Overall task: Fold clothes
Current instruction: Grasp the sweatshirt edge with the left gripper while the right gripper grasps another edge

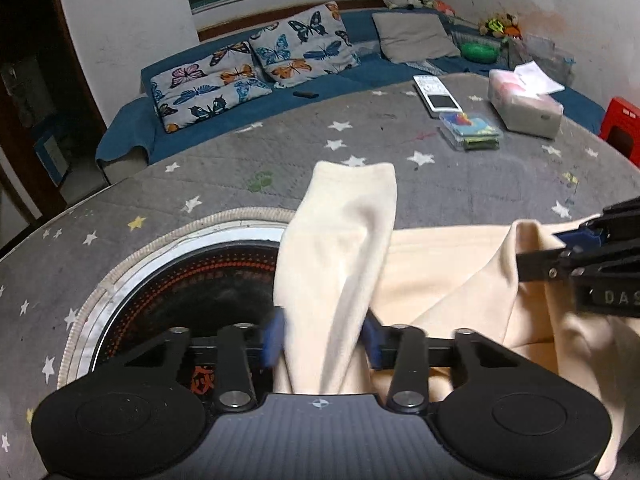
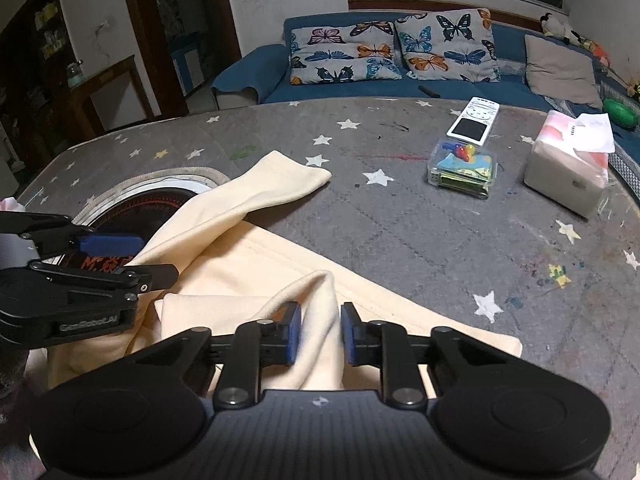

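Observation:
A cream garment [image 1: 440,276] lies on the grey star-patterned table cover [image 1: 280,148]. Its sleeve [image 1: 344,220] stretches away toward the table's middle. My left gripper [image 1: 323,332] has its blue pads against both sides of the sleeve's near end, shut on it. My right gripper [image 2: 320,332] is shut on a raised fold of the same garment [image 2: 256,264], with the cloth filling the gap between its pads. In the other camera each gripper shows from the side: the right gripper [image 1: 560,248] at the garment's right edge, the left gripper [image 2: 112,256] at its left edge.
A round black heater plate [image 1: 192,280] is set into the table under the sleeve. Farther back lie a white remote [image 1: 436,94], a clear plastic box [image 1: 470,130] and a tissue box [image 1: 524,108]. A blue sofa [image 1: 360,28] with butterfly cushions stands behind.

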A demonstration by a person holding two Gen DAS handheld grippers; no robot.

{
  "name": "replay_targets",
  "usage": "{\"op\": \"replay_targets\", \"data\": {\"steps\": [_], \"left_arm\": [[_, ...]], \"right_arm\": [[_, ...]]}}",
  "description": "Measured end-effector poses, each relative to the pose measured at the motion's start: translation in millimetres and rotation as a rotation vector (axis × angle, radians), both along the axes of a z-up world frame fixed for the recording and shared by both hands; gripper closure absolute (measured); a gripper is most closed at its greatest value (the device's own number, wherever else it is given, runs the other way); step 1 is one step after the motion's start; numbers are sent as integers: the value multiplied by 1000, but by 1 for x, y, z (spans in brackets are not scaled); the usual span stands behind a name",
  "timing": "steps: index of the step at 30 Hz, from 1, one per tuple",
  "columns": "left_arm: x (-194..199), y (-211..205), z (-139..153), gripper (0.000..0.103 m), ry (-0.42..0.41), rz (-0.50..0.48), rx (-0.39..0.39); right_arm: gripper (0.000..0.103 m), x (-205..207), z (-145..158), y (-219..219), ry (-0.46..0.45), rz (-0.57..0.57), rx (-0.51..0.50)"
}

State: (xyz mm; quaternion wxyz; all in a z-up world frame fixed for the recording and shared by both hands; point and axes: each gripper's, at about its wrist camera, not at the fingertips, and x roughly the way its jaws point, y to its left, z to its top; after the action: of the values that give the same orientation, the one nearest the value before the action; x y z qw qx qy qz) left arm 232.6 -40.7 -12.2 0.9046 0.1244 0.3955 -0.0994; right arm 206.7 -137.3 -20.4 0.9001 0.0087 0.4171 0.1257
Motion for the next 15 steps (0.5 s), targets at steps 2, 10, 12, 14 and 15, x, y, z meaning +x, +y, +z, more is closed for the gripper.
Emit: {"op": "replay_targets", "data": {"steps": [2, 10, 12, 14, 15], "left_arm": [[0, 0, -2, 78, -3, -4, 7], [-10, 11, 5, 94, -37, 13, -10], [-14, 15, 8, 95, -47, 25, -18], [-18, 20, 12, 96, -55, 44, -28], [-20, 23, 13, 96, -61, 52, -34]], "right_arm": [[89, -1, 1, 0, -3, 3, -7], [96, -12, 11, -4, -47, -12, -6], [96, -17, 15, -6, -62, -19, -2], [97, -21, 19, -9, -76, -24, 2], [97, -25, 22, -11, -85, -27, 6]]}}
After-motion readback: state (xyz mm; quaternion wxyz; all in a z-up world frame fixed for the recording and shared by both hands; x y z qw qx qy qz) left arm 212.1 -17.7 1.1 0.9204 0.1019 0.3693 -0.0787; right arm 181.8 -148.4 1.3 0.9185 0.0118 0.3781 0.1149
